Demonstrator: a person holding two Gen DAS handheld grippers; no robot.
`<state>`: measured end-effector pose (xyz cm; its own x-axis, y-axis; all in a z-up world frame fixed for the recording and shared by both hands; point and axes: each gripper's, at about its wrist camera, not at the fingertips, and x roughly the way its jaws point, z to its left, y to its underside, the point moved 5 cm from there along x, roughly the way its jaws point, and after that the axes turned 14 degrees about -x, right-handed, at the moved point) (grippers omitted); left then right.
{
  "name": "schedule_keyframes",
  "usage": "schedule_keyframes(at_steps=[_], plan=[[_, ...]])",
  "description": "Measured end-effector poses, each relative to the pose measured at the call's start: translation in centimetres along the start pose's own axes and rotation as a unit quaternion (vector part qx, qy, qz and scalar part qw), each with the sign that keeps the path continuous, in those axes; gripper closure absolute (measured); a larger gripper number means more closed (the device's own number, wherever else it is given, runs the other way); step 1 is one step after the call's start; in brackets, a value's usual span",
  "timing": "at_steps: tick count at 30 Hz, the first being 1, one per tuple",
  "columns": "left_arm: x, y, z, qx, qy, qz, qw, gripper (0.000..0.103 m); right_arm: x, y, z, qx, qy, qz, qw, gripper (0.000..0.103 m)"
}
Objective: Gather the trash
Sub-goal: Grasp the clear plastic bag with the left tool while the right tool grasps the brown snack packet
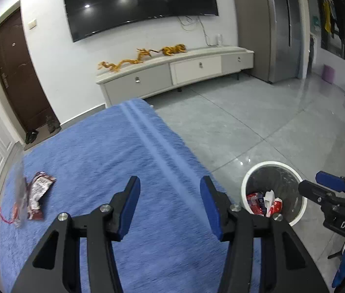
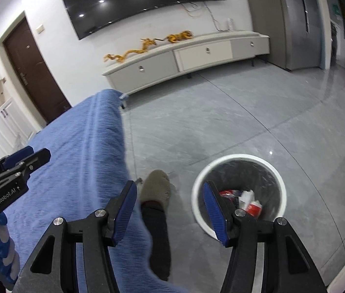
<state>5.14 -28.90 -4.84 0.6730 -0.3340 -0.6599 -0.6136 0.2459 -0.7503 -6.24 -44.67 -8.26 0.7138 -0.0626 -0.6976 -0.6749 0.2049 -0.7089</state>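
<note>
My left gripper (image 1: 170, 185) hangs open over a blue towel-covered table (image 1: 104, 151), nothing between its blue pads. A dark red snack wrapper (image 1: 38, 195) and a clear plastic bag with a red string (image 1: 18, 195) lie at the table's left side, well left of that gripper. My right gripper (image 2: 170, 190) is open and empty above the floor, between the table's edge and a white trash bin (image 2: 238, 158). The same bin (image 1: 273, 164) holds red and white wrappers (image 1: 265, 202). The right gripper (image 1: 323, 183) also shows beside the bin, and the left gripper (image 2: 29, 155) shows over the table.
A person's slippered foot (image 2: 155, 185) and dark trouser leg stand on the grey tiled floor (image 2: 221, 122) between table and bin. A low TV cabinet (image 1: 172, 73) with golden dragon figures, a wall TV and a brown door (image 1: 18, 73) lie beyond. White cupboards flank the left.
</note>
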Motion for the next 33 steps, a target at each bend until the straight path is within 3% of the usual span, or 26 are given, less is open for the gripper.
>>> schedule_keyframes(at_steps=[8,12,16,33], plan=[[-2.2,-0.7,5.0,-0.043,-0.009,-0.026,0.9987,0.054,-0.2,-2.7,5.1,-0.047,-0.017,-0.005,0.999,0.049],[-3.0,-0.8,8.3,-0.068,-0.021,-0.038,0.9968,0.046,0.4,-3.9,7.7,-0.066,-0.026,-0.003,0.997,0.049],[-3.4,-0.7,12.2,-0.094,-0.037,-0.045,0.9938,0.046,1.2,-4.7,10.6,-0.085,-0.039,0.0,0.996,0.049],[-1.8,1.7,29.4,-0.188,-0.112,-0.028,0.9754,0.045,7.9,-8.1,26.3,-0.174,-0.135,0.03,0.975,0.047]])
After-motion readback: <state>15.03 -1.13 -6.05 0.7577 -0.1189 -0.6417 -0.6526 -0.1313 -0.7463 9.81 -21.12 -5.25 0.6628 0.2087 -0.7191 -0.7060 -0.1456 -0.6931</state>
